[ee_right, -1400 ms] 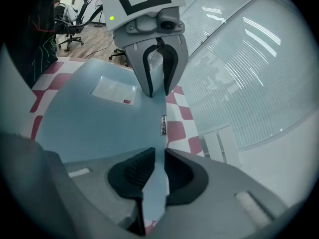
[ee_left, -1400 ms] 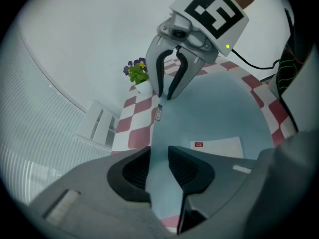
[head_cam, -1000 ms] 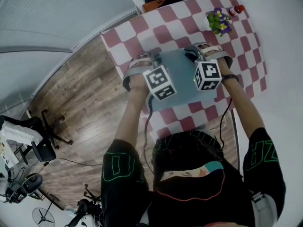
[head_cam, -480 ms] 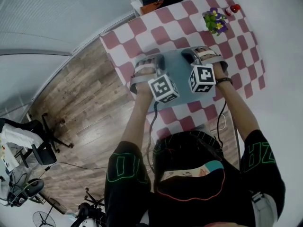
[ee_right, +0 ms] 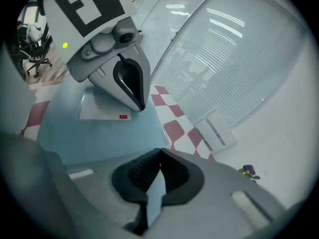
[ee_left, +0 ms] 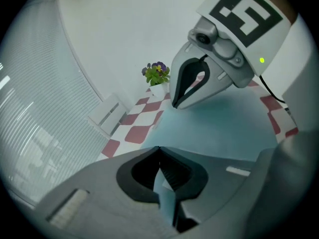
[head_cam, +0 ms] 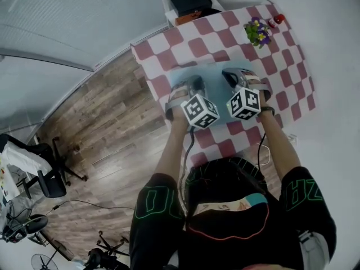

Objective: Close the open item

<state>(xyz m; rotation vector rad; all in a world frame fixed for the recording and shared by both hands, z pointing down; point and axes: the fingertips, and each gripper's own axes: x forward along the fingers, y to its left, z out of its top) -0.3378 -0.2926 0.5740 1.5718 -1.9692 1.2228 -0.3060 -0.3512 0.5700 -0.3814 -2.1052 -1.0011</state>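
Observation:
A flat pale blue item [head_cam: 216, 75] lies on the red-and-white checked table [head_cam: 169, 46]; I cannot tell if it is open or closed. A white label [ee_right: 102, 108] sits on its top. My left gripper [head_cam: 193, 84] hangs just over its left half, and my right gripper [head_cam: 230, 73] over its right half. In the left gripper view my own jaws [ee_left: 159, 148] meet at the tips, with only the blue surface [ee_left: 224, 128] showing behind them. The right gripper's jaws [ee_right: 159, 151] are likewise shut above the blue surface [ee_right: 84, 133], holding nothing visible. The two grippers point toward each other.
A small pot of purple and yellow flowers [head_cam: 257, 31] and a red object [head_cam: 277, 20] stand at the table's far right corner. A black box [head_cam: 191, 1] sits on a white shelf beyond the table. A white wall unit [ee_left: 107, 113] is nearby. Office chairs [head_cam: 50, 173] stand on the wooden floor to the left.
Both grippers have come closer together over the blue item, and their jaws look narrower than before. The head view has shifted, so the table sits higher and further right in the picture.

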